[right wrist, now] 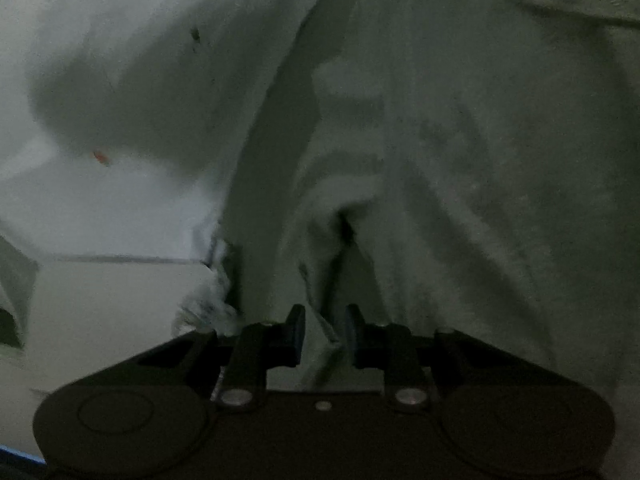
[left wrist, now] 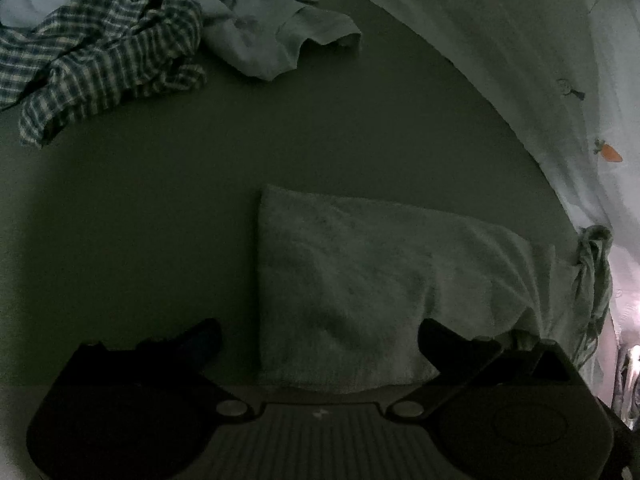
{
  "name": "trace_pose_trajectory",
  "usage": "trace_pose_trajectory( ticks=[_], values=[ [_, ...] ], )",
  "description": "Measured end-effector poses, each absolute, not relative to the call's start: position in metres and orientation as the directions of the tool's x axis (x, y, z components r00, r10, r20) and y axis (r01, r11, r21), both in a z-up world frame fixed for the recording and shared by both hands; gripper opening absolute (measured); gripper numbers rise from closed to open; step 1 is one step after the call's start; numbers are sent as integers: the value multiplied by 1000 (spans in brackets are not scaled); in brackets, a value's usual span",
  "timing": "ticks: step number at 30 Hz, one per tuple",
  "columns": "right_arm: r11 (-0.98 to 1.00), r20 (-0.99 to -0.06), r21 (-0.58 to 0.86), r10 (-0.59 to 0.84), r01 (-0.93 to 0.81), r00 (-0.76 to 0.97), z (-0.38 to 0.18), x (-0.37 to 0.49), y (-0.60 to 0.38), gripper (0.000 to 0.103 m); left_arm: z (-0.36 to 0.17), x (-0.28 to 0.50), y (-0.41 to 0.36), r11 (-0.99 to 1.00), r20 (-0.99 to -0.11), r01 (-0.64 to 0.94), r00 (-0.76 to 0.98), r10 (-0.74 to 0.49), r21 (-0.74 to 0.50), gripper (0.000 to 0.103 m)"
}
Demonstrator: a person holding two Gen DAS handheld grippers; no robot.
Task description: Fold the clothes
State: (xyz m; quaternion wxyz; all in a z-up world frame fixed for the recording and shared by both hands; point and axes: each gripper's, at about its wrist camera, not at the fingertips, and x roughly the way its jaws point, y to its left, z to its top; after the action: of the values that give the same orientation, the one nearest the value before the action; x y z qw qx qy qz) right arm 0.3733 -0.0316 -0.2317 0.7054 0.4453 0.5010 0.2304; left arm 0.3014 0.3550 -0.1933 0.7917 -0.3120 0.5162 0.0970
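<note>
A pale green towel point(left wrist: 360, 280) lies folded on the dark surface, close in front of my left gripper point(left wrist: 320, 340). The left gripper is open, its jaws spread wide to either side of the towel's near edge, holding nothing. My right gripper point(right wrist: 325, 336) is shut on a bunched fold of the same pale green towel point(right wrist: 460, 160), which fills the right of the right wrist view and hangs from the jaws. In the left wrist view the towel's far right end point(left wrist: 592, 272) is gathered and lifted.
A blue-and-white checked garment point(left wrist: 100, 64) and a pale crumpled garment point(left wrist: 280, 40) lie at the far left. A white sheet with small carrot prints point(left wrist: 540, 60) runs along the right side; it also shows in the right wrist view point(right wrist: 120, 100).
</note>
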Motion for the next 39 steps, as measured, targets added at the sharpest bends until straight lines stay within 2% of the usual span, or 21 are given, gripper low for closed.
trace_pose_trajectory(
  ticks=[7,9,11,13,15,21,28,33,39],
  values=[
    [580,-542,814,769,-13,339,-228,397,11,32,-192,302,364,755,-877,-500,435,-205,-425,103],
    [589,-543,807,772,-51,331,-226,400,23,38,-192,304,365,751,-878,-504,428,-213,-428,103],
    [597,-546,797,775,-85,318,-223,402,29,38,-193,305,365,750,-879,-504,425,-216,-428,103],
    [611,-558,782,775,-125,295,-222,405,38,31,-192,305,363,755,-881,-502,424,-211,-422,103],
    [636,-587,757,762,-150,274,-224,406,47,9,-192,307,359,769,-888,-497,417,-196,-403,103],
    [621,-561,769,769,-150,305,-216,400,38,6,-189,314,333,859,-926,-437,364,-103,-267,103],
    [650,-533,716,745,-256,401,-169,383,6,6,-153,306,313,846,-887,-440,455,-77,-299,103],
    [663,-522,702,726,-258,448,-147,386,-30,5,-126,298,285,854,-864,-439,503,-22,-278,103],
    [670,-488,702,700,-242,521,-122,393,-77,5,-117,282,246,840,-858,-450,513,-34,-302,103]
  ],
)
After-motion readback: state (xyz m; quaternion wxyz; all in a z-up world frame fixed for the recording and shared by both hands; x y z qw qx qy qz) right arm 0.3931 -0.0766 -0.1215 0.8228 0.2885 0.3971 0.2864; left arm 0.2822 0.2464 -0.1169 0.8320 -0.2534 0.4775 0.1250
